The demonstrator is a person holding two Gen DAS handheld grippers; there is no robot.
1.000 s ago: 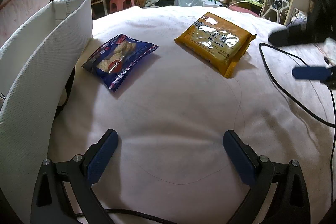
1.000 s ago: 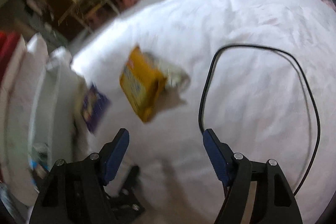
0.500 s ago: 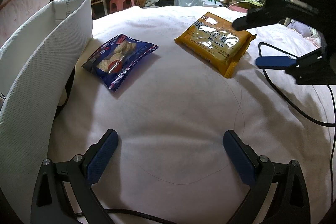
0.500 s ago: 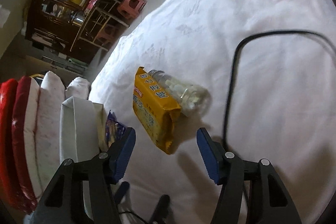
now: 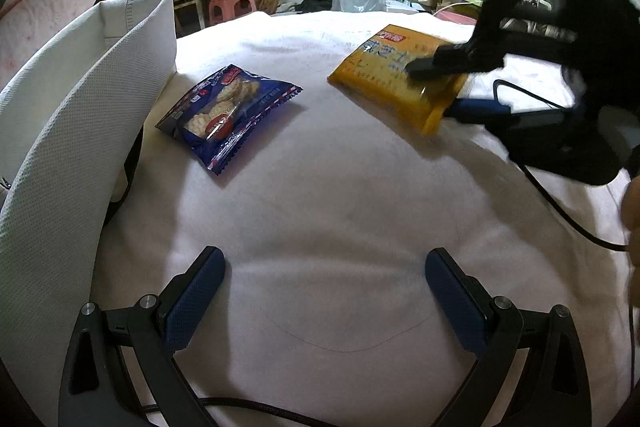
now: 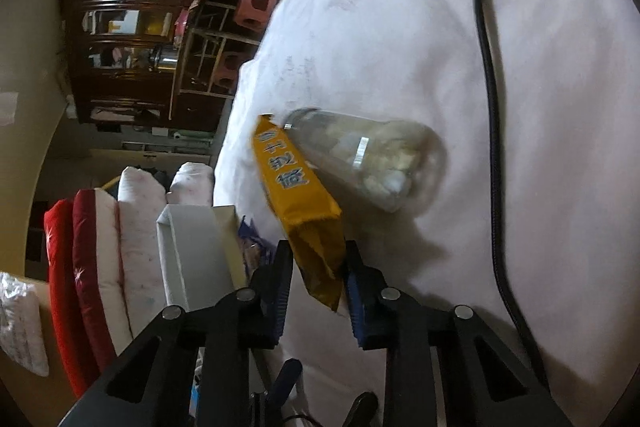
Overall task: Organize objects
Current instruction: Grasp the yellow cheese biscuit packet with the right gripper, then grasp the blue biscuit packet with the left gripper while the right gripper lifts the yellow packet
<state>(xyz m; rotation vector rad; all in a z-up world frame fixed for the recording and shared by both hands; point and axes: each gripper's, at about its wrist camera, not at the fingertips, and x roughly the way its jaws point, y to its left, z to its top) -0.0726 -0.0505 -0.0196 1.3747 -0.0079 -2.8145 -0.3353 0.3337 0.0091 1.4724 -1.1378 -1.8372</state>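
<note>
Right gripper point(image 6: 318, 267): jaws just closing — clamped on the near end of the yellow packet point(image 6: 298, 187).
Left gripper point(image 5: 324, 291): jaws spread, nothing between them.
Blue packet point(image 5: 228, 111): ahead of the left jaws — on the white cloth point(image 5: 340, 207).

The right claw point(image 6: 318, 281) has just been closing, pads pinching something; the left claw point(image 5: 325, 301) gapes wide.

Hand-held gripper point(image 5: 325, 301): black frame, blue ribbed pads point(image 5: 192, 301), silver screws, possibly braided black cable.
</note>
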